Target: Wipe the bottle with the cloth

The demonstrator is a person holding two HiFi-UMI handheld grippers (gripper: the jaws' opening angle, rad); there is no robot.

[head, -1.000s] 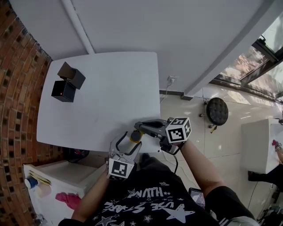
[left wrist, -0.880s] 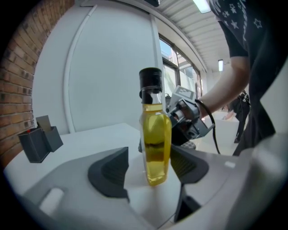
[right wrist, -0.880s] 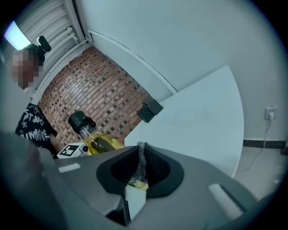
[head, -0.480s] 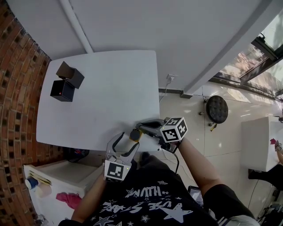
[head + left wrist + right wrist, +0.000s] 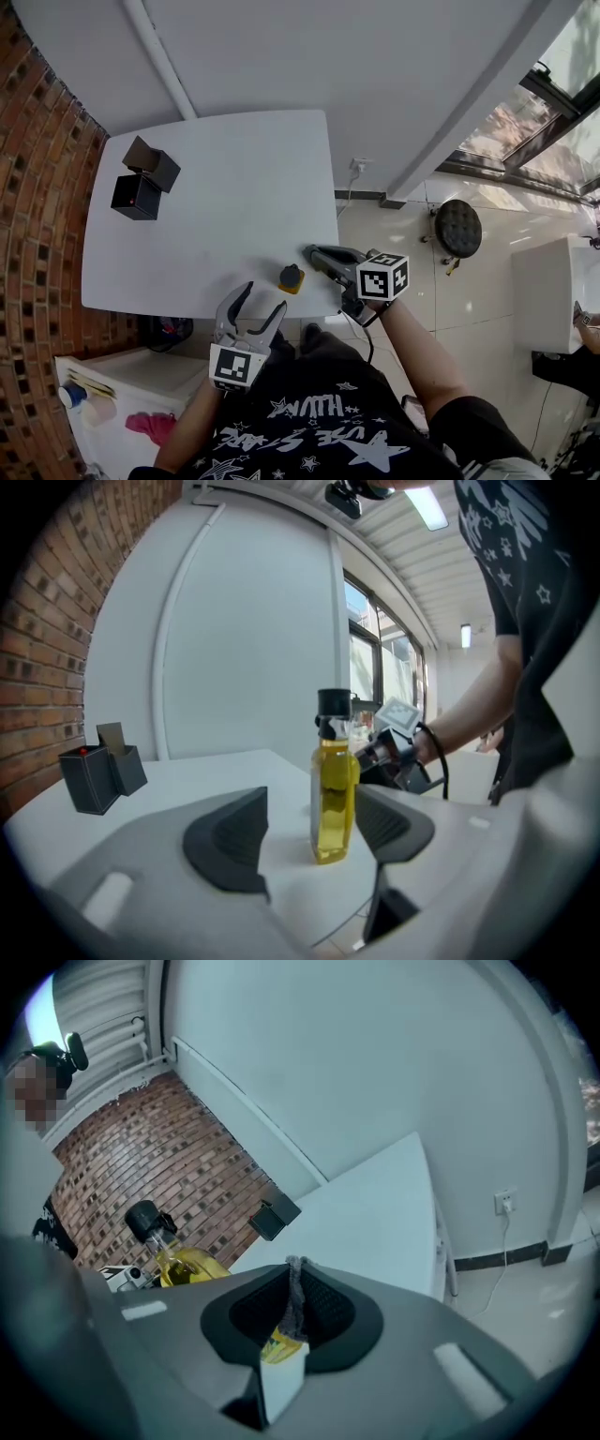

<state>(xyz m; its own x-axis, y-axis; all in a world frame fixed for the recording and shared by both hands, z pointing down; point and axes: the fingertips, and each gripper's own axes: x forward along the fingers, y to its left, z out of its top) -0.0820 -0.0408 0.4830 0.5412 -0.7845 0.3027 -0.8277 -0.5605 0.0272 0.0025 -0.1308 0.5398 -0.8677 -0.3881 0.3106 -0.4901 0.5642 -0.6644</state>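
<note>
At the near edge of the surface (image 5: 187, 234) we note the bottle (image 5: 292, 277) standing upright, just ahead of our left gripper (image 5: 263, 297), fingers spread wide and empty. Our right gripper (image 5: 311, 251), just beside the bottle, keeps its fingers clenched on the cloth (image 5: 294, 1299).

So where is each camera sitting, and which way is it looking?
Head view: on the person's head, looking down at the white table; both forearms, the shirt, left gripper and right gripper show.
Left gripper view: on the left gripper, looking between its open jaws at the bottle; the person's right arm shows behind.
Right gripper view: on the right gripper, looking past jaws shut on the cloth toward the brick wall; the person shows at left.
Shared: all see the bottle and black boxes.
</note>
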